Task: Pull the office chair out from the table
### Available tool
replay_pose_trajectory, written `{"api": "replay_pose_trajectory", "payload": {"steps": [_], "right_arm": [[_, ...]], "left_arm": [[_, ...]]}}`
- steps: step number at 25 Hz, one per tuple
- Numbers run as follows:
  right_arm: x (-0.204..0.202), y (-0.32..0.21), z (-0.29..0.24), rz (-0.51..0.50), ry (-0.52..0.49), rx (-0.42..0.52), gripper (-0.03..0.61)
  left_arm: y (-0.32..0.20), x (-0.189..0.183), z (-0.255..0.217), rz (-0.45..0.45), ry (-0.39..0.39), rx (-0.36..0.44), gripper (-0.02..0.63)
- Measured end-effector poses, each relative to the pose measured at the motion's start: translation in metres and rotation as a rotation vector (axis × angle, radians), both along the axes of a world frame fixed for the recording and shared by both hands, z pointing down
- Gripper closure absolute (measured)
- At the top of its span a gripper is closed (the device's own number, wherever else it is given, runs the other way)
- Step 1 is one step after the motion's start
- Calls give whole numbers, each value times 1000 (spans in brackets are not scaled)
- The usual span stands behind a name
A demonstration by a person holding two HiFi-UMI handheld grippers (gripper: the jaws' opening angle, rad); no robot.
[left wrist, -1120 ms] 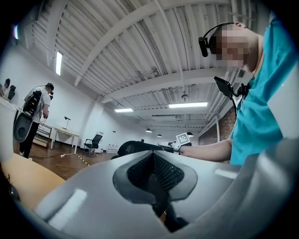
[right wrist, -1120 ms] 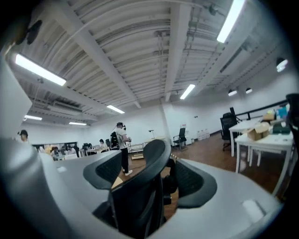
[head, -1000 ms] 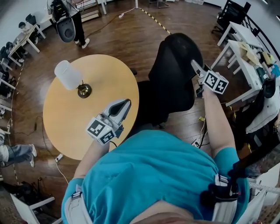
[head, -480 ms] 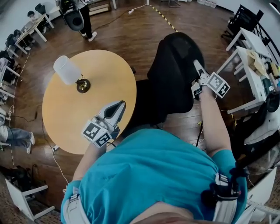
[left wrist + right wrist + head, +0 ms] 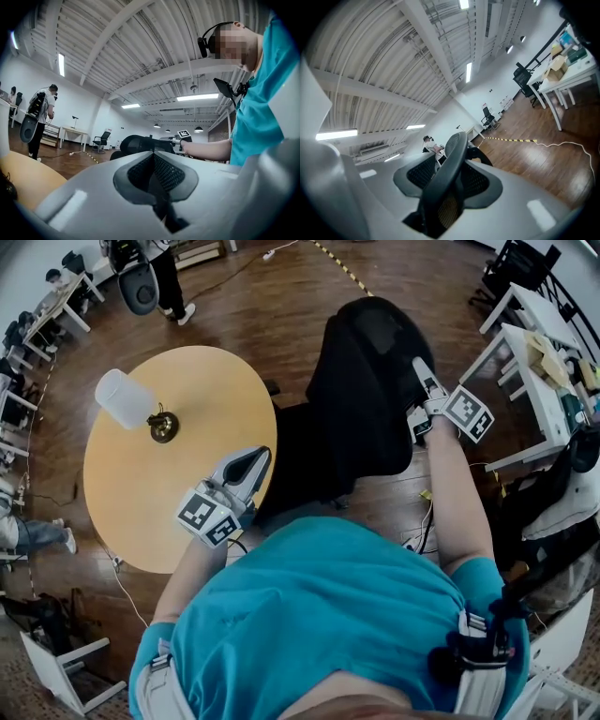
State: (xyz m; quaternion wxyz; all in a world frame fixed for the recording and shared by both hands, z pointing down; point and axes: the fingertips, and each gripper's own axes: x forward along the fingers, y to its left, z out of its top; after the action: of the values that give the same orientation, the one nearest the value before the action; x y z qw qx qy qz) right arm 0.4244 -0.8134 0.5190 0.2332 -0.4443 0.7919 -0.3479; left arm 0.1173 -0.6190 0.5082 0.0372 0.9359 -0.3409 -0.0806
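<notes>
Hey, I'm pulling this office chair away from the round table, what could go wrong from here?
The right tongs have just been closing on the thin backrest rim of the office chair. One narrow grip may slip, or the chair may swivel rather than roll. A cable trails beside the chair, so the rolling chair might catch on it. The white table stands near on the right and could be bumped.
</notes>
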Motion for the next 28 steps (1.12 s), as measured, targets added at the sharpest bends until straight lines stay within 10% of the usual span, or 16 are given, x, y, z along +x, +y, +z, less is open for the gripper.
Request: {"api": "replay_pose_trajectory", "payload": {"steps": [28], "right_arm": [[271, -39, 20, 242, -72, -29, 486]], "left_arm": [[-63, 180, 30, 184, -42, -27, 591]]}}
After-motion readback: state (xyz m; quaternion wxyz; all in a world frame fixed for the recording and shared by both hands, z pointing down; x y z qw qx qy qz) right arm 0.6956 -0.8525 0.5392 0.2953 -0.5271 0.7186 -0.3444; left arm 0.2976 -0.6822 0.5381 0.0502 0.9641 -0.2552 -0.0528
